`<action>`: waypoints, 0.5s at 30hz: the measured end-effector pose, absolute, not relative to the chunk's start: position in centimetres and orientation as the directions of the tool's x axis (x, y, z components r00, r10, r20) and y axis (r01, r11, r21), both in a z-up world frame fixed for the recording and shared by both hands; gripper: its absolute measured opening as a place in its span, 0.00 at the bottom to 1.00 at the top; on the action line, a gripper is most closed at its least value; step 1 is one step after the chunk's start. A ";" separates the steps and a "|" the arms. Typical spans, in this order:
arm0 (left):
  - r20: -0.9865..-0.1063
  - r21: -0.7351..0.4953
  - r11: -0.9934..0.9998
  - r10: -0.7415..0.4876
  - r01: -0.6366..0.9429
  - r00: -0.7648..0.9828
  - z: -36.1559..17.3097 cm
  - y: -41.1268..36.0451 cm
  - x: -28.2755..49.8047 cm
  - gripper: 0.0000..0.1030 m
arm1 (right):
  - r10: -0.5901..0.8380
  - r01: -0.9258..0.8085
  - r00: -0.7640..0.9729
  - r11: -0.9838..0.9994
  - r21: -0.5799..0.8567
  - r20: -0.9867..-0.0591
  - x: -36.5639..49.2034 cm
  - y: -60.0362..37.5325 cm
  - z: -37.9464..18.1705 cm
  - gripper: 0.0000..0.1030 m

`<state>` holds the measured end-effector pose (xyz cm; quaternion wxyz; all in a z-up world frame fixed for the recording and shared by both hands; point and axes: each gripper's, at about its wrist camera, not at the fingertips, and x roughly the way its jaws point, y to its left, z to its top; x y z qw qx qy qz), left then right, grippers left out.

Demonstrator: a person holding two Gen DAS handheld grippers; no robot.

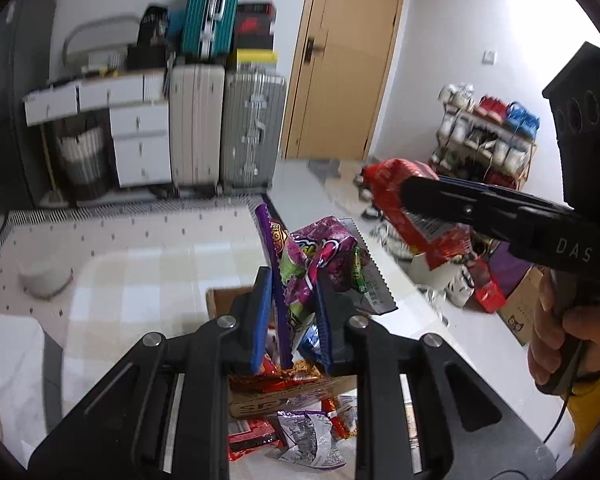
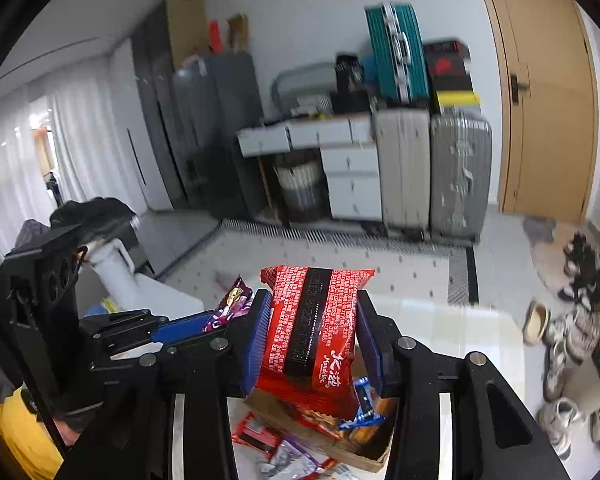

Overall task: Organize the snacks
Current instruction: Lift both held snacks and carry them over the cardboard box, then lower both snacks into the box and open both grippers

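Left fingers point(image 1: 292, 320) clenched on light, crinkly purple snack bags point(image 1: 312, 264); right fingers point(image 2: 312, 340) grasp red cracker pack point(image 2: 314, 320) mid-body. Slippery film, I judge; contents crush easily.

- My left gripper point(image 1: 292, 320) points forward and down, its blue pads point(image 1: 260, 320) pressed together on a purple snack packet point(image 1: 320, 264).
- My right gripper point(image 2: 312, 340) tilts down the same way, its jaws clamped on a red snack packet point(image 2: 312, 328).
- My right hand point(image 1: 568, 344) wraps the black handle; a yellow sleeve shows beneath it.
- Both grippers are side by side, near each other.
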<state>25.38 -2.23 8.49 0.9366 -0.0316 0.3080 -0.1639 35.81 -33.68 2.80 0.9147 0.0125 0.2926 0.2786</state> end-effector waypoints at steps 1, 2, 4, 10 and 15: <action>-0.584 -0.159 0.946 -0.321 0.283 0.746 7.2 -2.5 26.4 0.17 | 0.511 -0.494 0.666 0.848 0.192 -0.543 36.7 -33.6 1.8 0.40; -0.601 -0.153 0.948 -0.312 0.278 0.735 6.0 -2.8 27.3 0.17 | 0.505 -0.484 0.657 0.852 0.200 -0.560 37.7 -33.6 0.6 0.40; -0.636 -0.142 0.951 -0.299 0.273 0.712 3.6 -3.4 29.3 0.17 | 0.489 -0.464 0.640 0.861 0.209 -0.592 39.5 -33.7 -2.0 0.40; -0.709 -0.126 0.958 -0.267 0.256 0.652 -2.6 -4.1 33.7 0.17 | 0.461 -0.435 0.585 0.873 0.221 -0.668 43.0 -33.8 -7.8 0.40; -0.746 -0.105 0.962 -0.244 0.252 0.620 -6.0 -4.3 36.4 0.17 | 0.456 -0.422 0.542 0.874 0.241 -0.706 44.8 -33.8 -11.1 0.40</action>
